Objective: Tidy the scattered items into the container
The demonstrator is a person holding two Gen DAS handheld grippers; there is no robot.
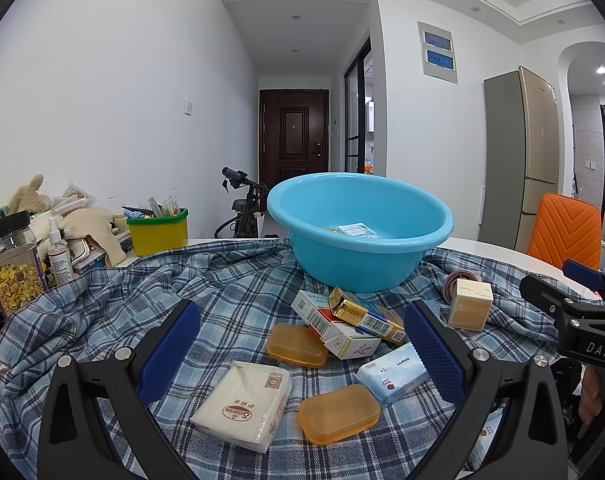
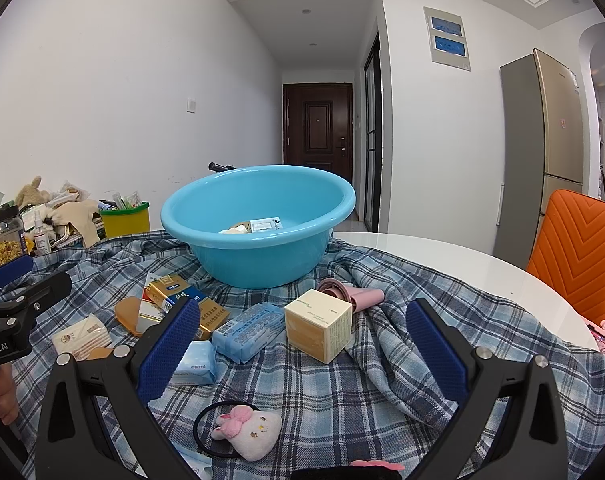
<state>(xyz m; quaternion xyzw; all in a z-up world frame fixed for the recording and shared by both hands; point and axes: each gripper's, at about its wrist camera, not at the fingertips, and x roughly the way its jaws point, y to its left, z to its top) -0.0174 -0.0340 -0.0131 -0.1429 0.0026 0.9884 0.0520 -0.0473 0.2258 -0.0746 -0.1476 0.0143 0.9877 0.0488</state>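
Blue plastic basin (image 1: 360,232) sits far on the plaid-cloth table (image 2: 442,264), boxes and orange cases (image 1: 338,408) scattered near; both hand-held grippers, left (image 1: 302,360) and right (image 2: 302,360), hang released, empty.

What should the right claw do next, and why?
Probably lower the open right claw onto the cream cube box, which stands directly between its fingers, apart from the other packets. The blue basin behind it already holds a few items.

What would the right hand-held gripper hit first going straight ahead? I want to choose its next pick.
Probably the cream cube-shaped box, lying between the open fingers of the right hand-held gripper; the blue basin sits further behind. Depth is uncertain.
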